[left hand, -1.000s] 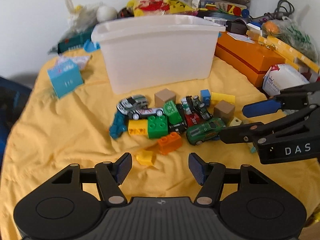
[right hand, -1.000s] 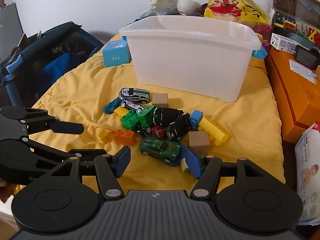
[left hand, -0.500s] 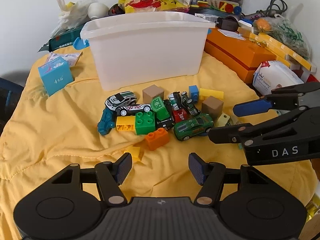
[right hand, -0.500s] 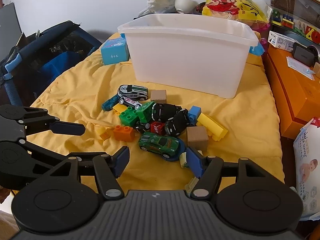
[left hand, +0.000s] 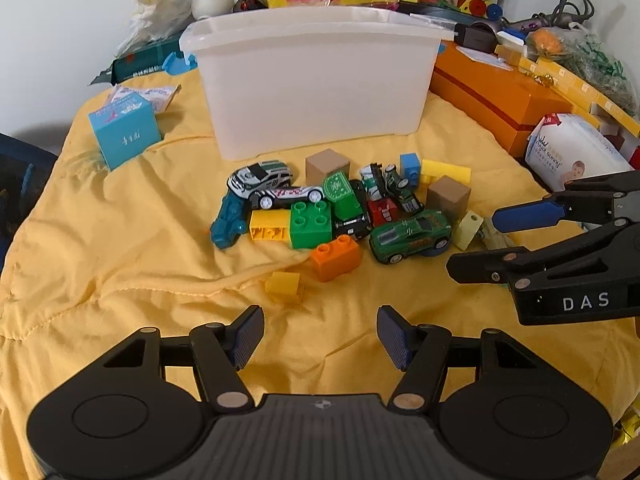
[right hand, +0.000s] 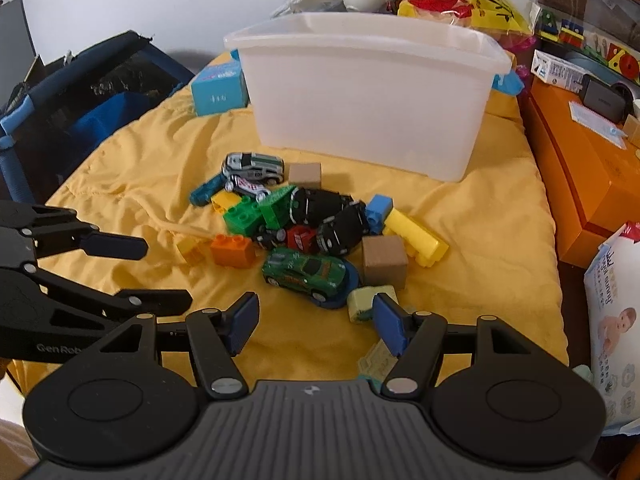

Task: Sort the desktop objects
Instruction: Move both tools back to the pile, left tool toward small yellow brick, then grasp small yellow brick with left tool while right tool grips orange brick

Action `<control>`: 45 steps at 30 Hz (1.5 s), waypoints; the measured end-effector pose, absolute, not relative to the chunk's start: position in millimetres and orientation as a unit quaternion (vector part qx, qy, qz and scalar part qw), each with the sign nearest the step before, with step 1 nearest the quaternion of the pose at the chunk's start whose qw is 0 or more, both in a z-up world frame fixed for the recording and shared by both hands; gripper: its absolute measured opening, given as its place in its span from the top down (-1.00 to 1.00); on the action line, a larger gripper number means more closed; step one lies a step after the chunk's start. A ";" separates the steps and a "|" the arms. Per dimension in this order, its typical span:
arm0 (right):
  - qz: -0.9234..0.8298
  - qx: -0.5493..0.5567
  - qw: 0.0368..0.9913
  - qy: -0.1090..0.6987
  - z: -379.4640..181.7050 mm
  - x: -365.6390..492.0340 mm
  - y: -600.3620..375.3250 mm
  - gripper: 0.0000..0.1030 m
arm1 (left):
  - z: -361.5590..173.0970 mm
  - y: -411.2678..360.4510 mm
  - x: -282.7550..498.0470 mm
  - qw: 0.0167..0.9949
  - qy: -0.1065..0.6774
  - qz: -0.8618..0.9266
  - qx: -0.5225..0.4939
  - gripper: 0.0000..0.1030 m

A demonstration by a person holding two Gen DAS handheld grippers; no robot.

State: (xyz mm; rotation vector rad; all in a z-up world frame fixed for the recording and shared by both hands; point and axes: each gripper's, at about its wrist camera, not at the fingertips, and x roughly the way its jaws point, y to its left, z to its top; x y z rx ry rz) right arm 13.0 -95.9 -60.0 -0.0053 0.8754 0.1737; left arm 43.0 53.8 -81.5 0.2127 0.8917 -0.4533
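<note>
Both tongs wide and empty, toy pile unsorted in front of the bin

Left tongs [left hand: 320,334] and right tongs [right hand: 314,322] hang over the yellow quilt [left hand: 120,240]. The toy pile [left hand: 340,208] lies just before the white plastic bin [left hand: 316,80]. Likely light, rigid, smooth plastic. Grip the orange brick [left hand: 336,256] across its flat sides; take the green car [right hand: 306,272] across the body, since its wheels may roll. The soft cloth gives underneath.

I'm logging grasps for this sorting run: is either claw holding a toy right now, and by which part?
Nothing is held. The left claw and the right claw both stand open over the yellow cloth, short of the toy pile.
</note>
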 end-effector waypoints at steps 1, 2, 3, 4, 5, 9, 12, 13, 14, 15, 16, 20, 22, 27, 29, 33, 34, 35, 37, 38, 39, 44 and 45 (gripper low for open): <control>0.085 -0.002 0.901 0.426 -62.0 13.1 -96.1 -0.28 | -82.6 53.8 44.2 0.870 0.430 -0.217 0.102 -0.28; 0.084 -0.002 0.900 0.428 -63.9 13.1 -96.5 -0.28 | -83.4 54.1 45.0 0.870 0.432 -0.216 0.101 -0.28; 0.083 -0.002 0.899 0.430 -65.3 13.1 -97.0 -0.29 | -83.6 54.6 45.3 0.870 0.433 -0.216 0.099 -0.28; 0.082 -0.002 0.899 0.431 -66.6 13.0 -97.3 -0.28 | -83.6 55.3 45.5 0.870 0.432 -0.215 0.097 -0.28; 0.081 -0.003 0.898 0.432 -67.7 12.9 -97.5 -0.28 | -83.4 56.0 45.7 0.871 0.431 -0.216 0.096 -0.28; 0.079 -0.007 0.899 0.432 -70.4 13.4 -98.9 -0.28 | -80.0 55.7 48.0 0.877 0.412 -0.227 0.098 -0.22; 0.078 -0.011 0.897 0.435 -72.8 14.5 -99.4 -0.28 | -81.5 51.1 53.6 0.879 0.402 -0.222 0.126 -0.20; 0.078 -0.012 0.897 0.435 -72.9 14.4 -99.5 -0.28 | -82.8 50.6 56.7 0.880 0.401 -0.221 0.131 -0.20; 0.080 -0.012 0.897 0.434 -72.8 14.4 -99.8 -0.28 | -84.8 50.3 60.4 0.878 0.403 -0.220 0.133 -0.18; 0.080 -0.014 0.897 0.434 -72.9 14.3 -100.1 -0.28 | -86.9 49.9 63.7 0.877 0.406 -0.218 0.134 -0.17; 0.080 -0.015 0.898 0.433 -72.8 14.0 -100.2 -0.28 | -89.8 49.4 67.4 0.876 0.410 -0.215 0.136 -0.12; 0.076 -0.014 0.898 0.433 -73.2 12.8 -102.2 -0.28 | -101.0 51.7 81.2 0.869 0.426 -0.214 0.131 0.46; 0.074 -0.016 0.898 0.433 -72.8 12.3 -102.8 -0.28 | -100.0 54.4 79.6 0.872 0.421 -0.215 0.128 0.46; 0.077 -0.025 0.899 0.431 -70.2 14.5 -98.8 -0.28 | -92.9 52.1 57.7 0.870 0.393 -0.231 0.189 0.46; 0.098 -0.039 0.906 0.410 -62.7 13.2 -92.2 -0.28 | -95.6 53.6 48.9 0.860 0.403 -0.246 0.193 0.46; 0.169 -0.070 0.906 0.382 -54.7 18.7 -69.7 -0.27 | -100.1 61.8 34.2 0.854 0.420 -0.253 0.173 0.46; 0.177 -0.065 0.902 0.387 -56.9 24.9 -65.9 -0.23 | -100.2 64.5 31.4 0.855 0.421 -0.251 0.169 0.46; 0.182 -0.054 0.899 0.393 -60.1 32.2 -63.2 -0.21 | -100.5 67.3 29.1 0.856 0.422 -0.250 0.166 0.45; 0.190 -0.041 0.897 0.398 -66.3 45.0 -57.9 -0.14 | -101.6 73.1 25.6 0.856 0.426 -0.248 0.157 0.45; 0.196 -0.043 0.895 0.399 -69.5 51.3 -53.8 -0.08 | -101.7 76.3 24.2 0.856 0.428 -0.248 0.150 0.45; 0.199 -0.052 0.893 0.400 -73.0 56.4 -49.5 -0.03 | -101.2 78.7 23.6 0.856 0.430 -0.248 0.144 0.45; 0.235 -0.091 0.878 0.408 -86.3 73.1 -42.3 0.28 | -102.0 83.0 20.9 0.858 0.430 -0.247 0.137 0.45; 0.247 -0.097 0.874 0.407 -86.6 72.5 -43.0 0.28 | -102.5 83.5 21.3 0.858 0.429 -0.248 0.137 0.45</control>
